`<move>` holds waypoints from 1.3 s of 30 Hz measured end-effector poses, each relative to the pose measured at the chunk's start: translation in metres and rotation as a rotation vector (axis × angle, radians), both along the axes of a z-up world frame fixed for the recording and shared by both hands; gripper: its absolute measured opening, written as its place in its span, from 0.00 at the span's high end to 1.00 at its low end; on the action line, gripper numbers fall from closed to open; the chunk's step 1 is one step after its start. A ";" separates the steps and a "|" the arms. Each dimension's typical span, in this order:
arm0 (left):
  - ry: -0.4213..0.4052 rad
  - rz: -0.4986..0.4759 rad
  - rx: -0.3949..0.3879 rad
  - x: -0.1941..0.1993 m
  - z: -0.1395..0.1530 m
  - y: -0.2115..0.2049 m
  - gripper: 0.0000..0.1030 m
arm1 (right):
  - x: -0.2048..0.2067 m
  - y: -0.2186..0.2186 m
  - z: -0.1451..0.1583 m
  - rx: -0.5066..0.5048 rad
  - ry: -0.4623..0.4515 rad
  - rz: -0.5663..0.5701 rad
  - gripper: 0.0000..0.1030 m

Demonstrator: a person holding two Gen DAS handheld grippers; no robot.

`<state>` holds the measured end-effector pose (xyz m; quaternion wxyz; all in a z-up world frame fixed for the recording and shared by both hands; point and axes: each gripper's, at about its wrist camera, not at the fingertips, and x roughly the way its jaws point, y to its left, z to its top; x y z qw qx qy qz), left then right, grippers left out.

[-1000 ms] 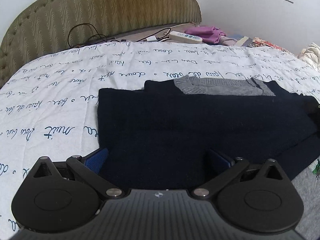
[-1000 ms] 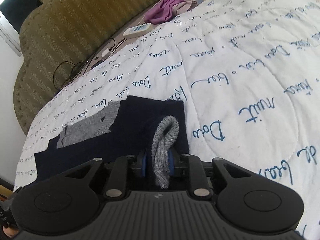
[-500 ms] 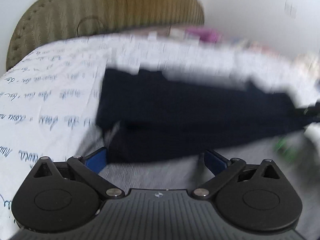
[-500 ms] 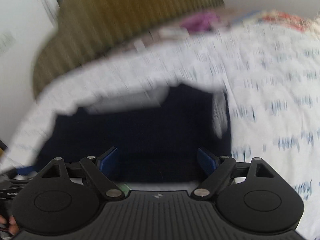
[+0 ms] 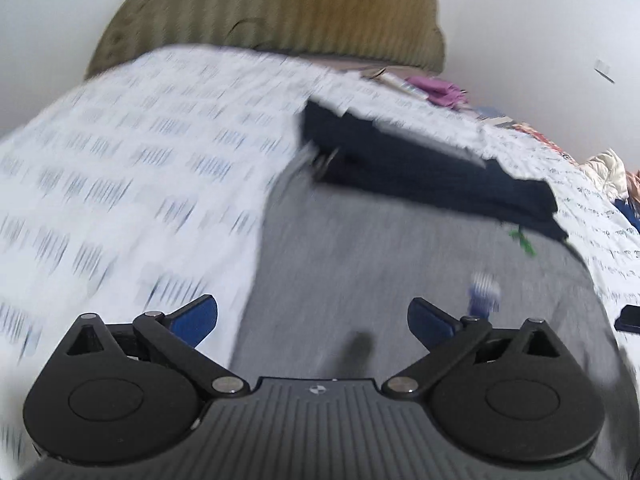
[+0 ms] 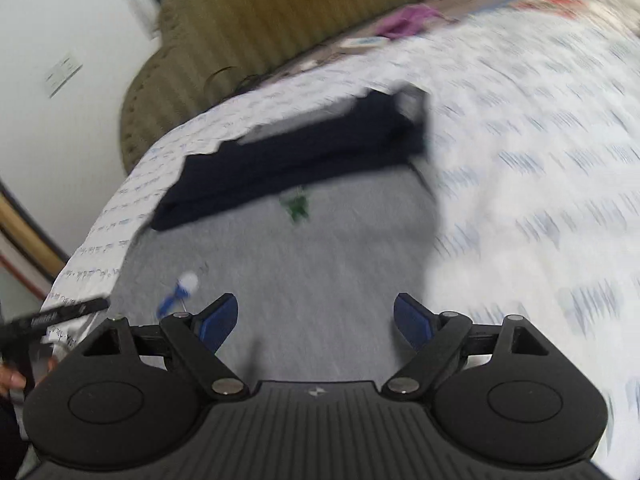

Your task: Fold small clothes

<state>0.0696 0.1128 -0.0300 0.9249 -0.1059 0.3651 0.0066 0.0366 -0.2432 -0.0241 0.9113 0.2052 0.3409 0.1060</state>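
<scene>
Nearest in each wrist view, both claws stand wide open with nothing between their blue pads: the left claw (image 5: pixel 313 320) and the right claw (image 6: pixel 316 322) both hang over a grey garment (image 5: pixel 400 280) spread flat on the bed (image 5: pixel 140 184). The right claw's jaws have just been opening, and no cloth sits between them now. The grey garment lies directly under and ahead of both claws, its near hem closest; small blue and green prints show on it, too blurred to read. In the left view its left edge runs up and away just beside the left pad (image 5: pixel 196 316), so that hand seems nearer that side, while the right hand sits nearer the right edge. Its long axis appears to run away from the claws toward the headboard (image 5: pixel 280 12). Past it, touching its far end, a folded dark navy garment (image 5: pixel 420 160) lies crosswise, seemingly finished. The next fold likely begins with each claw dropping to a near corner of the grey piece. Farther off, a purple cloth (image 5: pixel 440 88) rests by the headboard
</scene>
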 end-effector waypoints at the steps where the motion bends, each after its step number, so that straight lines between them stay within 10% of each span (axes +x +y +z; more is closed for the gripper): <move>1: 0.008 -0.002 -0.006 -0.011 -0.005 0.004 0.01 | -0.011 -0.006 -0.006 0.019 0.005 -0.028 0.17; 10: -0.009 -0.071 -0.150 -0.051 -0.009 0.016 0.03 | -0.060 -0.032 -0.035 0.162 0.079 -0.103 0.17; 18: 0.008 -0.106 -0.374 -0.068 -0.014 0.024 0.05 | -0.086 -0.044 -0.056 0.501 0.174 -0.033 0.17; 27: 0.085 -0.218 -0.692 -0.090 -0.027 0.046 0.06 | -0.112 -0.020 -0.064 0.590 0.233 0.066 0.17; 37: 0.126 -0.217 -0.731 -0.111 -0.036 0.048 0.31 | -0.117 -0.010 -0.066 0.572 0.191 0.024 0.24; 39: 0.145 -0.183 -0.716 -0.107 -0.038 0.047 0.49 | -0.117 -0.010 -0.071 0.582 0.195 0.013 0.45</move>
